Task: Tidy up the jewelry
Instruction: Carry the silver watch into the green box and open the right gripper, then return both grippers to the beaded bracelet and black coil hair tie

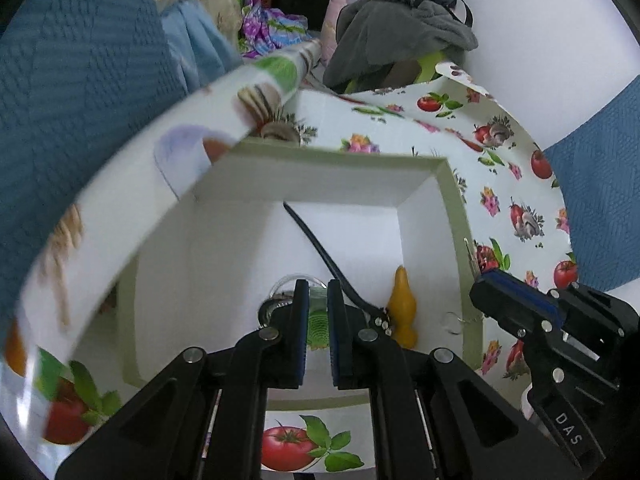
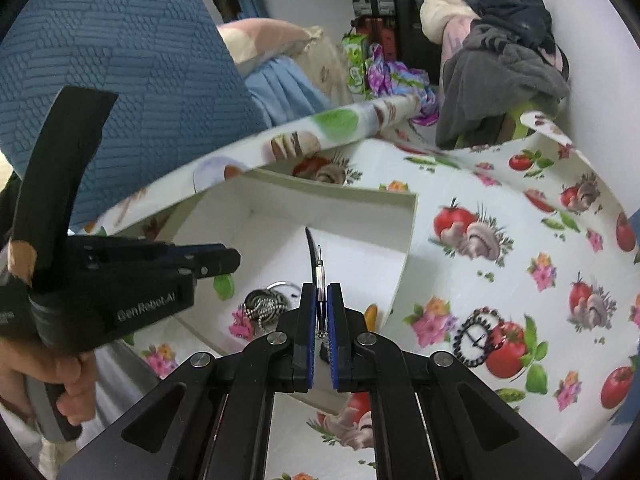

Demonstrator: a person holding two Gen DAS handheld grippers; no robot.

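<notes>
My left gripper [image 1: 318, 312] hangs low over the white cardboard box [image 1: 452, 216], its blue-padded fingers drawn close with only a narrow gap, and a ribbed green piece [image 1: 318, 320] sits in that gap; I cannot tell whether the pads actually pinch it. The box has smooth matte white walls and a pale olive rim, square-cornered, and it rests on a glossy oilcloth [image 2: 500, 280] printed with tomatoes, mushrooms and pink flowers. Inside the box, at about two o'clock from my left fingertips, lies a waxy yellow, pear-shaped pendant [image 1: 402, 308], and a slim black cord [image 1: 320, 248] curves away toward twelve o'clock. My right gripper [image 2: 320, 320] is clamped on a thin, shiny metal pin-like piece [image 2: 319, 276] that stands upright and pokes out past the pads toward twelve. At ten o'clock from it, in the box, a coil of silver ball chain [image 2: 264, 308] is heaped. At three o'clock, out on the cloth, a round beaded dark bracelet [image 2: 476, 338] lies flat. My left hand [image 2: 68, 376] grips its handle at eight o'clock, knuckles curled.
</notes>
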